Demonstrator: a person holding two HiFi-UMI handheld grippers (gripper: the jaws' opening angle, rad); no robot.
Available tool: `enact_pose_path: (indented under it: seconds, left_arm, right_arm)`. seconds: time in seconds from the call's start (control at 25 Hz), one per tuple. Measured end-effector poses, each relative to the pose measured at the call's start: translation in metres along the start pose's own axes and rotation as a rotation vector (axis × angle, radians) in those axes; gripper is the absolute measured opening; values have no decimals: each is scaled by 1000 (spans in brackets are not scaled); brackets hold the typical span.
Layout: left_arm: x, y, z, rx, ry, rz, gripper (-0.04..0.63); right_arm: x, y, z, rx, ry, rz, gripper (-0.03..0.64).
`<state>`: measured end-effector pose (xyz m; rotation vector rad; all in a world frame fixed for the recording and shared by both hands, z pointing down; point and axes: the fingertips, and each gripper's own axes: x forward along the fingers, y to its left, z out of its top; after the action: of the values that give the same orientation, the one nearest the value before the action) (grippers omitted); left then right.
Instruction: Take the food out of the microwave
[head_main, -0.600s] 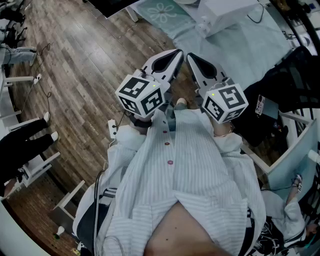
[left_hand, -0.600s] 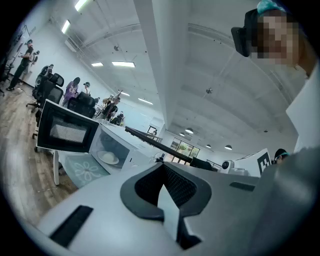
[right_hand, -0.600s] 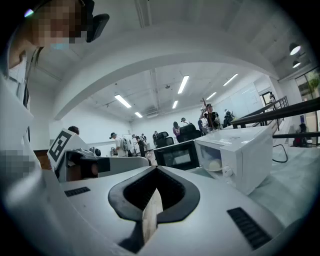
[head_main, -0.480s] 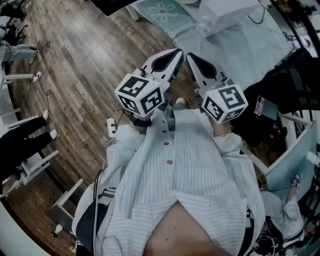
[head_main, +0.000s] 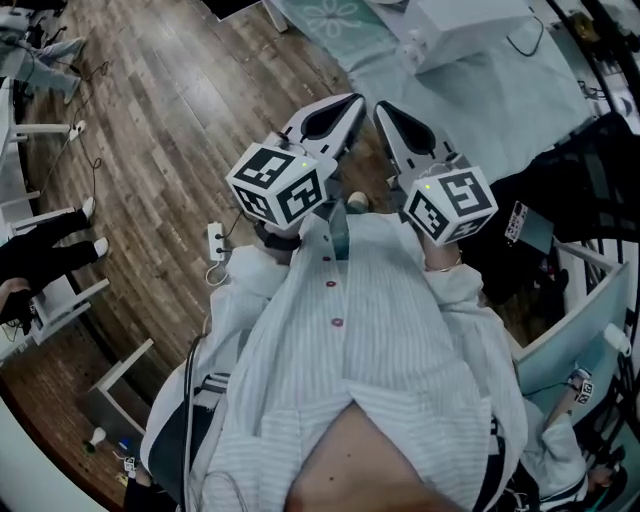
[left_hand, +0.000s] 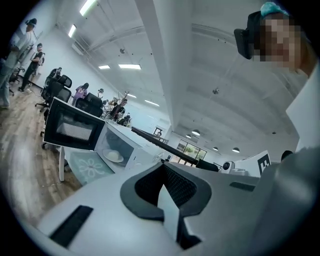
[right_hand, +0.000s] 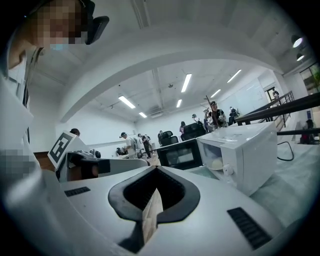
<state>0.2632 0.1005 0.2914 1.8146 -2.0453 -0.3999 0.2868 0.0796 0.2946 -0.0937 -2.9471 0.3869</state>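
- Wide hall; the microwave (left_hand: 131, 150) stands open, well ahead.
- Food (left_hand: 115, 156) sits inside, not yet taken.
- Left gripper (left_hand: 167, 200) and right gripper (right_hand: 151, 210) are clenched, empty; everything is left.

Cloth-covered table (head_main: 478, 112), white microwave (right_hand: 250, 152) on it

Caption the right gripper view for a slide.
Right gripper, shut and empty, faces the open white microwave with food inside.

My head camera looks steeply down, close over the left tool (head_main: 355, 102) and right tool (head_main: 380, 108). Their cameras face level, both sharing the far microwave (left_hand: 120, 150).
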Motion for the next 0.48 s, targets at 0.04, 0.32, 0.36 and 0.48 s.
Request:
enact_pose_path:
  seconds: [0.04,0.32,0.36,0.48]
  left_arm:
    - [0,1,-1,2,-3,10,8]
    - [5,18,3,-22,-20,56,8]
    - [5,22,5,-24,-23,58,8]
    - [9,43,14,-28,-25,60,8]
  right_arm:
    - [1,-1,-1,1,2,7,32]
    - [19,-5,0,6,24,57,32]
    - [24,-4,1,4,28,64,32]
    - [46,-3,6,-3,36,73,31]
